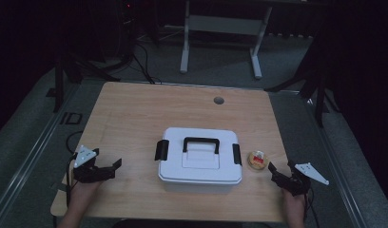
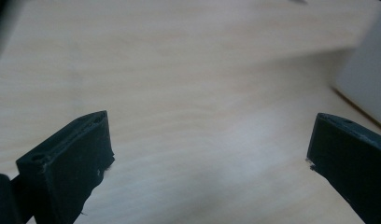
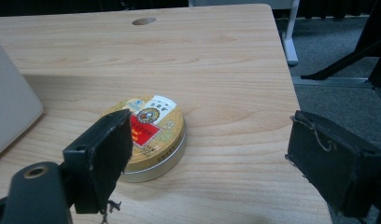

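the round tin [image 3: 149,135] lies on the pale wood desk [image 1: 135,118], just right of the white box [image 1: 200,161]. dark room, grey floor [image 1: 220,61] behind. the right gripper [image 3: 207,154] is spread wide, empty, its left jaw before the tin. the left gripper [image 2: 209,154] is also spread, holding nothing.

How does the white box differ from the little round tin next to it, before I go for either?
The white box is rectangular and much larger; the round tin is small and flat. The box is plain white with a black handle and black side latches; the tin is gold with a red and white label. The box sits mid-table, the tin at its right, nearer the right gripper. Both rest on the table, lids on, untouched.
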`<control>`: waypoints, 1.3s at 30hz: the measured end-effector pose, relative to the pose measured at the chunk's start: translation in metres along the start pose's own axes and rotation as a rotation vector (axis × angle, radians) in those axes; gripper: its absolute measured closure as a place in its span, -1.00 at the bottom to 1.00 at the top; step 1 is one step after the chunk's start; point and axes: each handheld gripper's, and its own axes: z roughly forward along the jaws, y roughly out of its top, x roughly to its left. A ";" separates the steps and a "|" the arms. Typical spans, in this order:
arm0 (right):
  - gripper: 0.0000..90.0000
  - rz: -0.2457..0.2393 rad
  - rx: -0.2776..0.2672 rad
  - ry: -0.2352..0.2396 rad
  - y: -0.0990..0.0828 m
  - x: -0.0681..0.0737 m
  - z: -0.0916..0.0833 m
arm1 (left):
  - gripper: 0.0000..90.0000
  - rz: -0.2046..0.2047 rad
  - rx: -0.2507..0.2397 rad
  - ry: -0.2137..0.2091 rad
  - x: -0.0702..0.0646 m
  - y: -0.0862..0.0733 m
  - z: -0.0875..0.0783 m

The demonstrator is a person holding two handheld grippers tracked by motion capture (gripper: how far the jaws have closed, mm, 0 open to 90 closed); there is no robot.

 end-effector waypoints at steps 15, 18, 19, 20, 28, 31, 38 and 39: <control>-0.70 -0.004 0.007 0.000 0.000 0.001 0.000 | -1.00 0.235 0.310 -0.285 0.019 0.026 -0.006; -0.70 -0.003 0.007 0.000 0.000 0.000 0.000 | -1.00 0.271 0.344 -0.294 0.018 0.030 -0.005; -0.70 -0.003 0.007 0.000 0.000 0.000 0.000 | -1.00 0.271 0.344 -0.294 0.018 0.030 -0.005; -0.70 -0.003 0.007 0.000 0.000 0.001 0.000 | -1.00 0.291 0.355 -0.279 0.016 0.031 -0.004; -0.70 -0.002 0.007 0.000 0.000 0.000 0.000 | -0.95 0.424 0.453 -0.296 0.005 0.043 -0.001; -0.70 -0.002 0.007 0.001 0.000 0.000 0.001 | -0.95 0.458 0.478 -0.289 0.002 0.045 0.000; -0.70 -0.003 0.007 -0.001 0.000 0.001 0.000 | -0.94 0.560 0.587 -0.305 -0.008 0.054 0.005; -0.70 -0.003 0.008 -0.001 0.000 0.001 0.000 | -0.94 0.570 0.597 -0.301 -0.009 0.056 0.005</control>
